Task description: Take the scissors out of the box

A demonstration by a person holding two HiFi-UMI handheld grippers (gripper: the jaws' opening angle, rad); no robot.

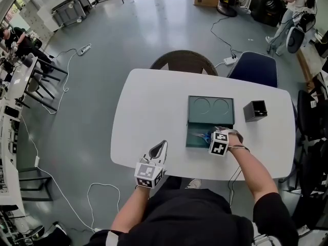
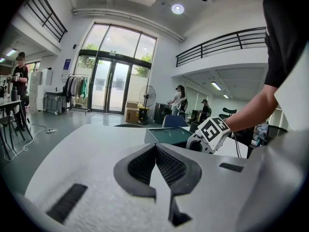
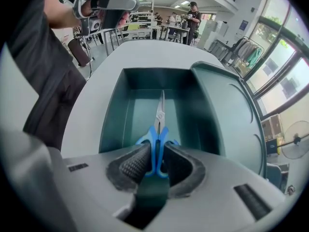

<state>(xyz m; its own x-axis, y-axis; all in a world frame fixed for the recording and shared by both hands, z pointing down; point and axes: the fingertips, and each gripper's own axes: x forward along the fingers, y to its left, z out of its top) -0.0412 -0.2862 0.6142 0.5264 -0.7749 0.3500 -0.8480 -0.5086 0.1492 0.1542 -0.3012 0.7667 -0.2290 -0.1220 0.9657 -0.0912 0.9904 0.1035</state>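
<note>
One white table (image 1: 154, 101) bears the open green box (image 3: 116, 115). The scissors (image 3: 160, 111) lie inside it, blue handles pinched between the right gripper's (image 3: 153, 158) jaws. Best lift straight up, blades clear of the walls. The left gripper (image 1: 160, 148) is closed on nothing.

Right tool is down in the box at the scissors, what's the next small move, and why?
Probably lift the right tool straight up a little. Its jaws look closed on the blue handles of the scissors, while the blades lie along the floor of the open box. A short rise would test the grip before clearing the walls.
</note>
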